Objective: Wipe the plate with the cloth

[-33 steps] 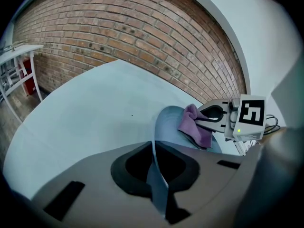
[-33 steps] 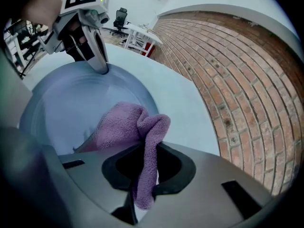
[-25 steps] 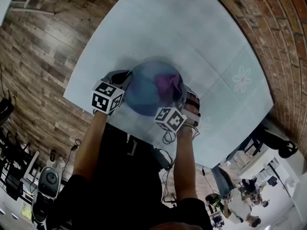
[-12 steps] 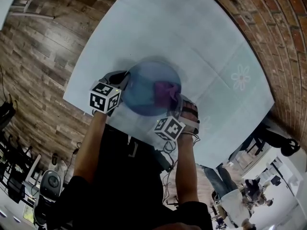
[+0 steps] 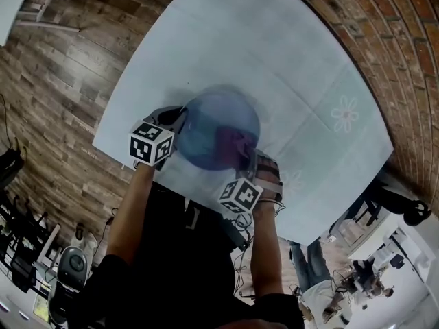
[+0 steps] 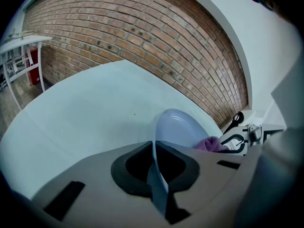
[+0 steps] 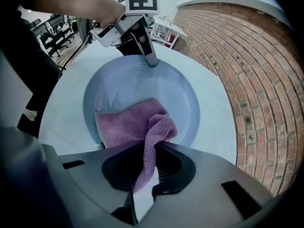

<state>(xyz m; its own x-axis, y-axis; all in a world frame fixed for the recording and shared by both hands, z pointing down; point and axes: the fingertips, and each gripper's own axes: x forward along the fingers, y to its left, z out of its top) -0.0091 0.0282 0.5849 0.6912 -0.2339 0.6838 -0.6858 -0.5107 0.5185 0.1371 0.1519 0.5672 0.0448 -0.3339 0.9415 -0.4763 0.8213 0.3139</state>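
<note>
round pale-blue plate (image 7: 142, 87) at the near edge of the light bench (image 5: 288, 60), rim pinched in the left gripper (image 6: 156, 175). right gripper (image 7: 142, 189) clenched on the purple terry cloth (image 7: 128, 125), which lies on the plate's near part. the bare plate face lies ahead of it, toward the left gripper.

A pale blue table (image 5: 274, 53) with a faint flower print (image 5: 345, 113) stands against a red brick wall (image 5: 391, 33); dark wood-plank floor (image 5: 48, 101) lies beside it; a white rack (image 6: 28, 38) stands by the wall; black chairs (image 7: 57, 34) sit further off.
</note>
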